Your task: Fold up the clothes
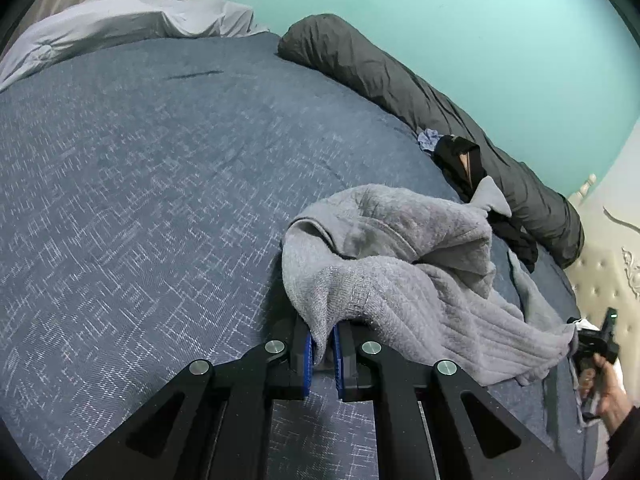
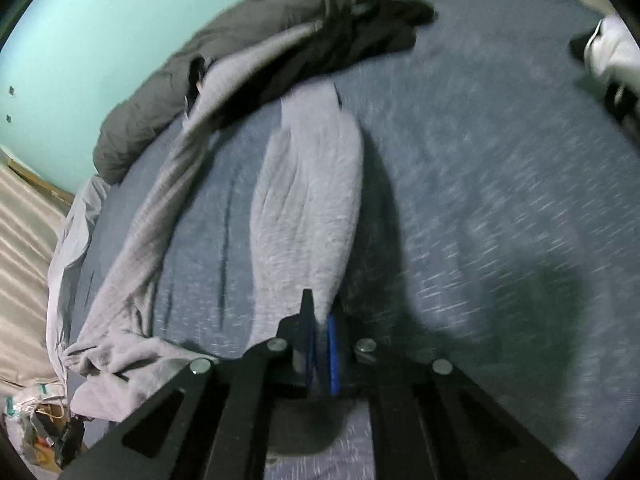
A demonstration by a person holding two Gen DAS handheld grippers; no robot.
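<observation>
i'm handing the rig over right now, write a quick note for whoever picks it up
Left gripper: jaws shut on one end of the grey garment.
Right gripper: jaws shut on another part of the same garment, which hangs stretched in front of it.
The garment is bunched and partly lifted over the blue bedspread; black clothes lie by the dark rolled bedding at the wall.
Done: both ends gripped. No fold made yet.
Left: spread it flat, fold it, then the other clothes.

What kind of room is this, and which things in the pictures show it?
Most likely a bedroom. The work surface is a bed with a blue bedspread; a padded headboard stands at one end, and a rolled dark blanket lies along the turquoise wall.
</observation>
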